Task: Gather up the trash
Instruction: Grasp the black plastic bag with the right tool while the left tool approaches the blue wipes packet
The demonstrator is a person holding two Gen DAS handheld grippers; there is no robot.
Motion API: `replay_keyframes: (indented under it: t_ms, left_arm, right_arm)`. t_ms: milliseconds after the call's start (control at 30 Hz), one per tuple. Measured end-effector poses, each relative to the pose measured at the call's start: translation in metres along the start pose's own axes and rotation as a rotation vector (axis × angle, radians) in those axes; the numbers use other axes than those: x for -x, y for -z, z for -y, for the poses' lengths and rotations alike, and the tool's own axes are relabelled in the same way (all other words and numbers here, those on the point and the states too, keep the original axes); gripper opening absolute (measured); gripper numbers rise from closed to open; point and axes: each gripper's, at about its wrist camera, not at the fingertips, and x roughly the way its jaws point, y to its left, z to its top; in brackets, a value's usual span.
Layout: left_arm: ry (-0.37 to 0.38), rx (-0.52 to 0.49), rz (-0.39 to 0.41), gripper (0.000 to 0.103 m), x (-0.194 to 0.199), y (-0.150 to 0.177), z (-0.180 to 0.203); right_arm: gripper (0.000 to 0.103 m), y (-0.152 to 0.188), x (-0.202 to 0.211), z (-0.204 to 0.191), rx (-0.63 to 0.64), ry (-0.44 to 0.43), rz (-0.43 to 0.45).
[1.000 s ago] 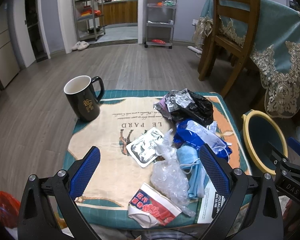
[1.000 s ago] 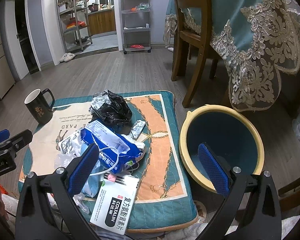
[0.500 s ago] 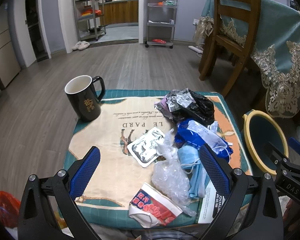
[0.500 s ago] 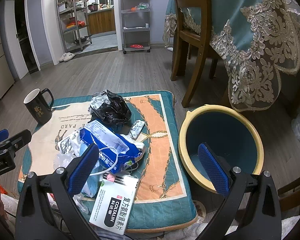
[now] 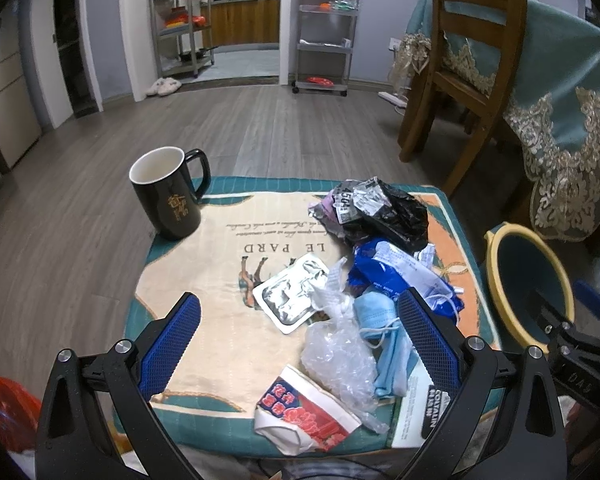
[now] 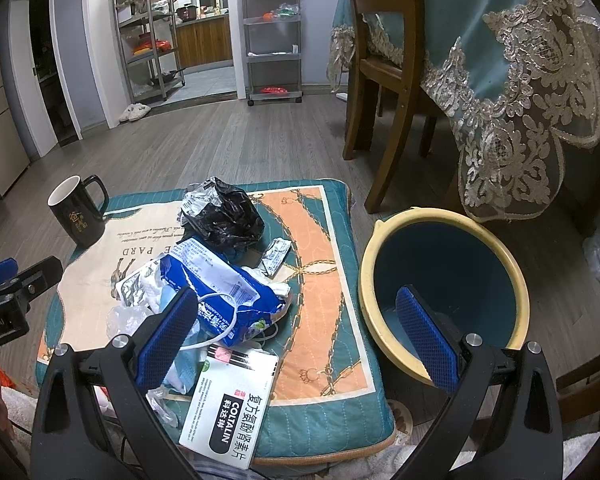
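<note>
On quilted cushion (image 5: 228, 344): crinkled foil pouch (image 5: 290, 300), glossy black bag (image 5: 392, 216).

**Home: dining area opening onto a kitchen**

Grey wood-plank floor (image 5: 284, 120) throughout. Brown wooden dining chair (image 6: 376, 64) pushed under a table draped with a teal cloth edged in cream lace (image 6: 512, 80). Past a white-framed doorway, wood-fronted kitchen cabinets (image 6: 204, 42) with pots on the counter. Metal wire shelving rack (image 5: 180, 20) stocked with cookware; grey wheeled storage cart (image 5: 326, 28) beside the doorway. Pair of white slippers (image 5: 164, 87) on the floor near the threshold. Black ceramic mug with gold characters (image 5: 168, 196) on a low teal printed cushion (image 5: 220, 280).
</note>
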Motion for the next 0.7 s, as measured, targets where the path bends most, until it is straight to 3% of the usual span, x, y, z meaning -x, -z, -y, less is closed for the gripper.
replay_keyframes:
  t_ms: [200,333,433,500,600,700]
  left_arm:
    - [-0.015,0.025,-0.014,0.098,-0.004,-0.010,-0.002]
    - [0.010,0.011,-0.041,0.098,-0.023,-0.038,-0.004]
    - [-0.006,-0.031,-0.012,0.098,-0.038,-0.059,-0.007]
    - [0.022,-0.050,0.001,0.098,-0.045,-0.066,-0.013]
    - [-0.010,-0.049,0.039,0.098,-0.055,-0.070,-0.026]
    - [-0.035,0.006,0.008,0.098,-0.073,-0.070,-0.042]
  right_arm:
    - [0.097,-0.017,-0.014,0.007,-0.030,0.004,0.001]
    - [0.097,-0.047,-0.035,0.010,-0.061,-0.024,0.029]
    - [0.097,-0.063,-0.053,0.003,-0.027,-0.066,0.036]
    - [0.097,-0.071,-0.068,-0.002,-0.009,-0.117,0.023]
    - [0.097,-0.075,-0.095,-0.013,0.015,-0.185,-0.030]
    - [0.097,-0.073,-0.120,-0.024,0.052,-0.220,-0.081]
